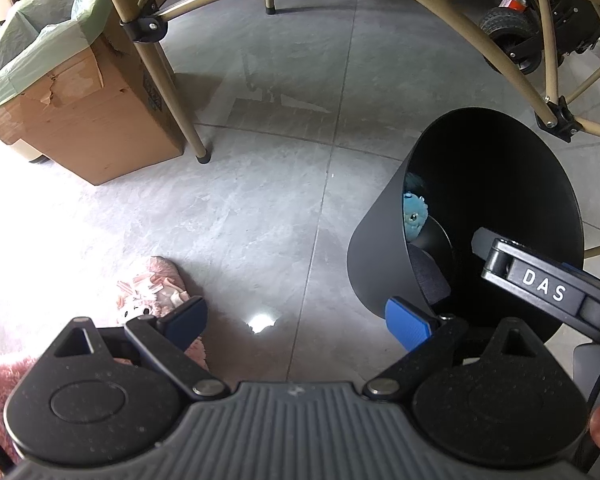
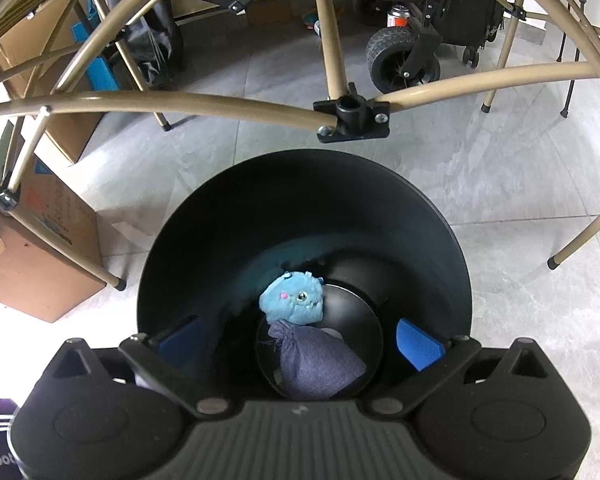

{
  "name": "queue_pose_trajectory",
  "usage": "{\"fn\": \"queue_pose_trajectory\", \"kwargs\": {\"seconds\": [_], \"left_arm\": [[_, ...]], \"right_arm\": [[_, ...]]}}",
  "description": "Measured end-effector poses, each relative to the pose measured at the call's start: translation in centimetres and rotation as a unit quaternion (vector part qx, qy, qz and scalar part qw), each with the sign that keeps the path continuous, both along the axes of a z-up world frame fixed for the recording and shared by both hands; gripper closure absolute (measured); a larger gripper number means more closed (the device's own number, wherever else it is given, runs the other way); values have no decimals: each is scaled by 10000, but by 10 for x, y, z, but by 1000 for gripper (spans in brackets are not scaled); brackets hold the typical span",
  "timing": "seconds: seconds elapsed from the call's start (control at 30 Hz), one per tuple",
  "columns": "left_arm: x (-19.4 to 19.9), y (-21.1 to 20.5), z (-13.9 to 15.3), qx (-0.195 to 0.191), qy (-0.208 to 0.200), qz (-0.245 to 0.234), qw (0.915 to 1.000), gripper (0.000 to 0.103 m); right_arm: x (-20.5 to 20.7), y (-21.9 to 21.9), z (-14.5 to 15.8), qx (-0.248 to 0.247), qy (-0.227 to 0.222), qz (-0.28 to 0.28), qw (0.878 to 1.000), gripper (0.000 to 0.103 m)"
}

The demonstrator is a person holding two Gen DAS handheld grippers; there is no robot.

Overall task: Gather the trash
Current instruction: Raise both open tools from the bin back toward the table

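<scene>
Trash, a blue plush toy (image 2: 293,298) and grey cloth pouch (image 2: 316,360), lies in our black round bin (image 2: 304,200); we hold the right gripper (image 2: 300,340) spread empty above for release, left gripper (image 1: 296,320) likewise open.

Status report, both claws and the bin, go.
Left claw open, empty. Right claw open over black round bin. Blue plush toy, grey cloth pouch inside. Nothing blocking.
</scene>
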State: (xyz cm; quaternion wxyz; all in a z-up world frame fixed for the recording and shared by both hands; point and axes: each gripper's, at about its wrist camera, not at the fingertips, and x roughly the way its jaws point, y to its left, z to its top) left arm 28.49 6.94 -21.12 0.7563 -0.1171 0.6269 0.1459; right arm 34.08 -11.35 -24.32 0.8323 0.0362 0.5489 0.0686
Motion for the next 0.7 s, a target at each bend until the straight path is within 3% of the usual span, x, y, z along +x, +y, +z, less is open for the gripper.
{"fn": "queue_pose_trajectory", "kwargs": {"seconds": [0.47, 0.7], "left_arm": [[0, -4, 11, 18, -176, -38, 9998, 5], [-3, -8, 22, 86, -463, -84, 9989, 5]], "right_arm": [[-6, -15, 20, 139, -258, -144, 9995, 0], [-19, -28, 50, 255, -670, -131, 9973, 0]]}}
